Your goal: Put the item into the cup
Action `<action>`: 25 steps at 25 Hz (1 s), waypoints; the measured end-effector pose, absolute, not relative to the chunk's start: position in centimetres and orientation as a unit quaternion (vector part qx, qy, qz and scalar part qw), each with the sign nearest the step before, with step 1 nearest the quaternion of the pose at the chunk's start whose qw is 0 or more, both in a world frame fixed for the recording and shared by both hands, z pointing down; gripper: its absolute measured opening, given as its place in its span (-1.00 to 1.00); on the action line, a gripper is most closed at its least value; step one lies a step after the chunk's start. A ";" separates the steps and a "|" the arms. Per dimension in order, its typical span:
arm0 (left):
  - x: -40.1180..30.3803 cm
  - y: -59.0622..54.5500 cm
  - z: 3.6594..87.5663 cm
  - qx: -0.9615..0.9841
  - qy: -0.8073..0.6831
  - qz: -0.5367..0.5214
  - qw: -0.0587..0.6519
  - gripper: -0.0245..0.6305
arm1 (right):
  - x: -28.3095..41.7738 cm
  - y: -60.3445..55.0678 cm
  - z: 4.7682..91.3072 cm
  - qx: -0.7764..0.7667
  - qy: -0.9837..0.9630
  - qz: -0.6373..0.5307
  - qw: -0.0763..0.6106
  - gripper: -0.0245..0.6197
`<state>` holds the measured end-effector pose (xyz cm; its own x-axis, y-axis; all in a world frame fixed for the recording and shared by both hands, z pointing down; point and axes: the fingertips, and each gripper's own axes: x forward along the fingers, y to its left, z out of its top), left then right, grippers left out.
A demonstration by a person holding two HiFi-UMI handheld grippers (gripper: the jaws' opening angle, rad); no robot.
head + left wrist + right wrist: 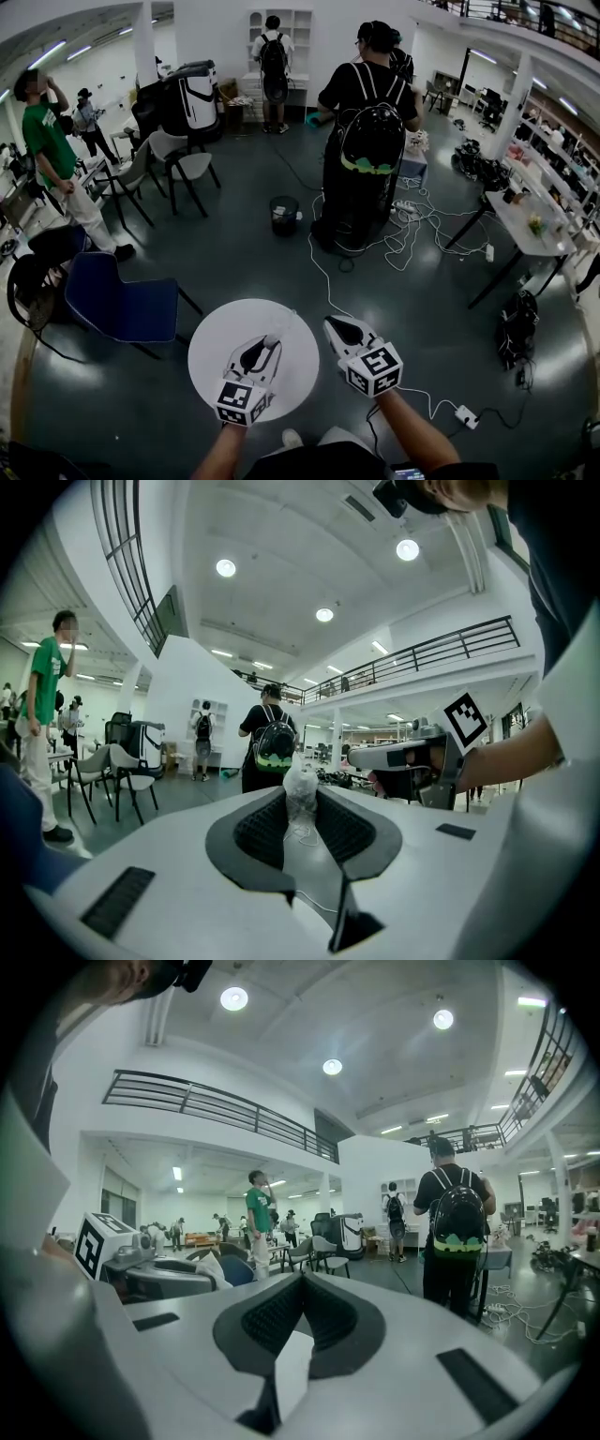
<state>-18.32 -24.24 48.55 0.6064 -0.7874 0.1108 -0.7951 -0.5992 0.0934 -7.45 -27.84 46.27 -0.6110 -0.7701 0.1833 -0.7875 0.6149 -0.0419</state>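
A wide hall with a dark grey floor is spreading out ahead of me, with people standing about in it; the nearest one (370,122) is facing away and wearing a black backpack. There is a blue chair (122,302) to my left, a small dark bin (284,214) farther off, and a round white table (217,339) just below my hands. I am holding my left gripper (265,341) nearly level over that table. Its jaws are clamping a small crumpled plastic item (300,787), pale and translucent, which is sticking up from between the ribbed pads. My right gripper (336,326) is hanging just beside the left one, past the table's edge, its jaws pressed together with nothing between them. I am judging this to be the carrying step: the item is gripped but not yet delivered. I am seeing no cup in any view, and the bare part of the tabletop is showing none. The next move calls for finding the cup, bringing the left jaws above its mouth and only then letting them part. I am reading no brand or lettering anywhere; the only print is the black-and-white square markers on the gripper cubes.
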 end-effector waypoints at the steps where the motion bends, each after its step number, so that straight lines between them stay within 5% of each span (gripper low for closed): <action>1: -18.2 -24.5 48.7 0.893 -0.443 0.030 0.069 -0.62 | -7.2 -28.1 46.4 0.435 -0.895 0.060 0.075 -0.87; 25: -15.2 -33.9 53.2 0.874 -0.472 0.060 0.096 -0.62 | -3.2 -38.2 50.3 0.406 -0.905 0.084 0.093 -0.87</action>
